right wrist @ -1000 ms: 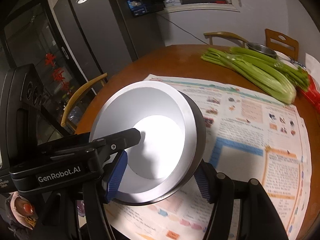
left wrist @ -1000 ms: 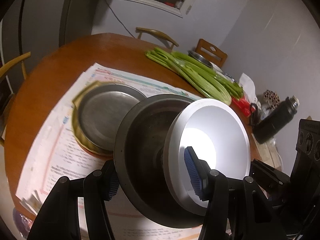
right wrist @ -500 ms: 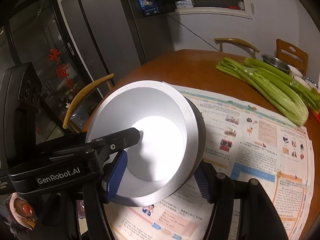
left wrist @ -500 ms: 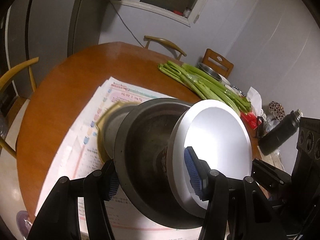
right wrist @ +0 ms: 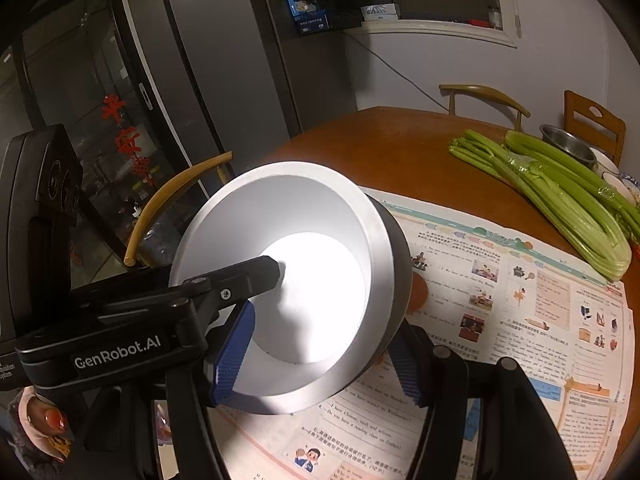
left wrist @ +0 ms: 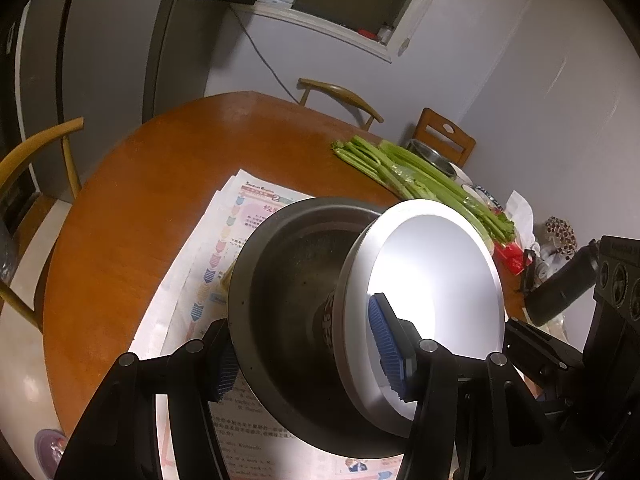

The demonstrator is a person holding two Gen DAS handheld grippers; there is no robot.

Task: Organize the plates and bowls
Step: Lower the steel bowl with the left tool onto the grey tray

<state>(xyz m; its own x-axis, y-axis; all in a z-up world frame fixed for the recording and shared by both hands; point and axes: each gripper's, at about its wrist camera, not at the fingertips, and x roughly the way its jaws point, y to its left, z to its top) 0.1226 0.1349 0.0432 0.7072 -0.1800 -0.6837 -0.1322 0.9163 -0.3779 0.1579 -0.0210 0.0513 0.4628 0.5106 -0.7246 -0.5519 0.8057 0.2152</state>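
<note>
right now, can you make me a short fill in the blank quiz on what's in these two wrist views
1. Both grippers grip the stacked dishes: a white bowl nested in a dark ____ bowl.
2. The green stalks on the round table are ____.
3. Spread under the held dishes is printed ____.
4. The pads on the left gripper and right gripper are ____ in colour.

Missing words: metal; celery; newspaper; blue
</note>
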